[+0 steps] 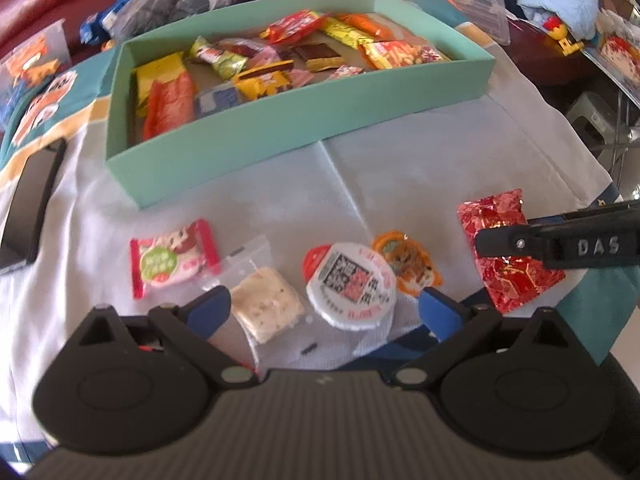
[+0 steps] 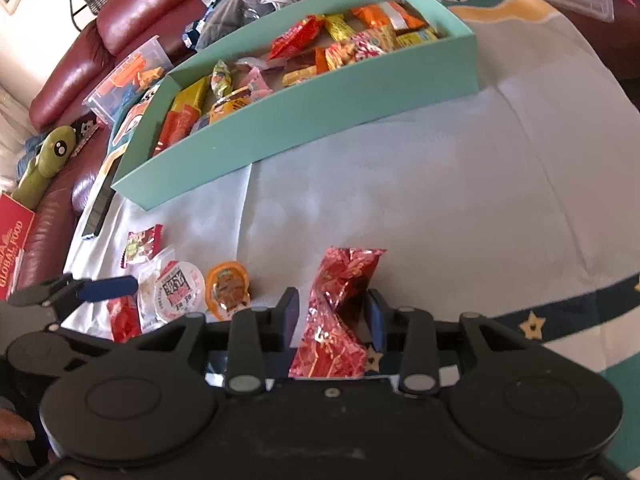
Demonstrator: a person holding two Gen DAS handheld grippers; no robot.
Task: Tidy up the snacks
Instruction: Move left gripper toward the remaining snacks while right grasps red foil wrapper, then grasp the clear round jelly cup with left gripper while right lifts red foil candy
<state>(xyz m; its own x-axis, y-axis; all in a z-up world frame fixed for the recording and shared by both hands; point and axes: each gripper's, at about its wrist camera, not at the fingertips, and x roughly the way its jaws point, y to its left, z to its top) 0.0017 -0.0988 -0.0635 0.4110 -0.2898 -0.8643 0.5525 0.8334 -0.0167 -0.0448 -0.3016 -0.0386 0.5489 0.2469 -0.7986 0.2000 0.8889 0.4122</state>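
The right gripper point(image 2: 333, 316) pinches the red packet point(image 2: 340, 304), bound for the box point(image 2: 320, 120) at 12 o'clock, while the left gripper point(image 1: 326, 306) gapes over the cracker point(image 1: 266, 306).

A wide bare stretch of cloth point(image 2: 400, 184) lay open between the box point(image 1: 280, 128) and the near row of snacks point(image 1: 348, 288). A phone point(image 1: 32, 208) blocked the left edge.

a box point(image 1: 256, 136) of snacks sits at the back of the cloth point(image 1: 420, 168). before it lie a row of packets: wafer point(image 1: 266, 308), lidded cup point(image 1: 352, 290), foil packet point(image 1: 506, 248) rightmost.
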